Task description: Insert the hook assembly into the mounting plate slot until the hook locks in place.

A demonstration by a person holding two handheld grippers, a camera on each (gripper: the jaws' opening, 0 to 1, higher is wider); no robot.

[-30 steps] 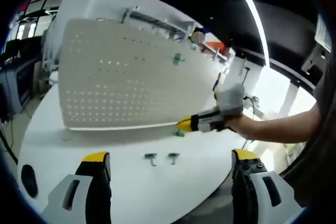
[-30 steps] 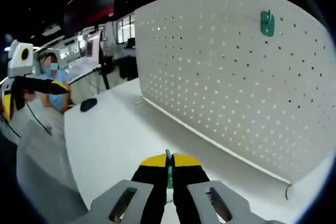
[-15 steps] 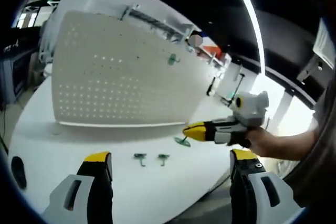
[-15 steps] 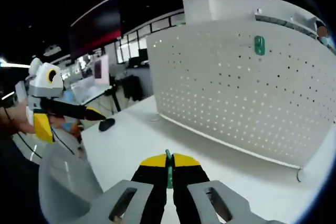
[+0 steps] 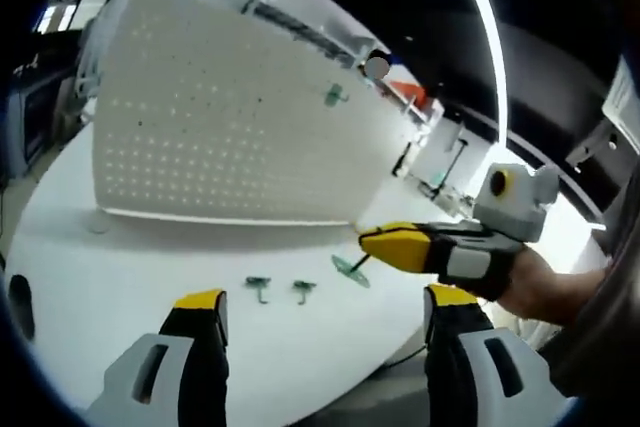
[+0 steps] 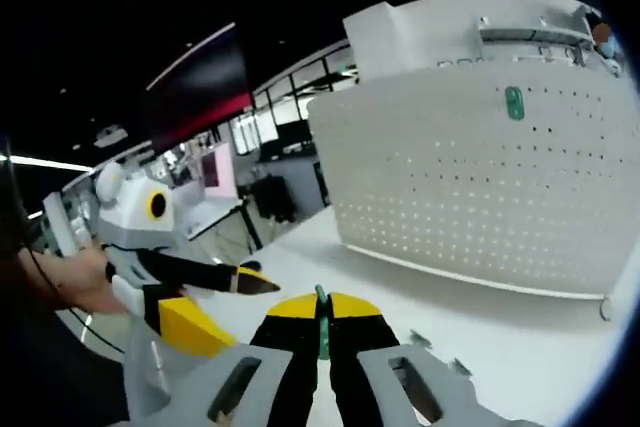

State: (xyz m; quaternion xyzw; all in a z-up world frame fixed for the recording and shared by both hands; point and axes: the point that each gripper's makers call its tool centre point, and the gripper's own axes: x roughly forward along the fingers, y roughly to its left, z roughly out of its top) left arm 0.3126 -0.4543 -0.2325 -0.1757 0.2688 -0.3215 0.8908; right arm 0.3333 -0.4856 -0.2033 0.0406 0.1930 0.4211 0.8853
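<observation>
Not inserted yet: right tongs [image 5: 372, 245] pinched a green hook [image 5: 350, 269] well short of the pegboard [image 5: 220, 137]; left tongs [image 5: 325, 312] sat open, empty.

Round white tabletop [image 5: 130, 277] under everything, bare surface pale and glossy. Small dark oval object [image 5: 18, 305] at table's far left edge. Long ceiling light strip [image 5: 480, 27] overhead. Background: dark wall screen [image 6: 195, 87], window row [image 6: 290, 132], office desks [image 6: 210, 212].
</observation>
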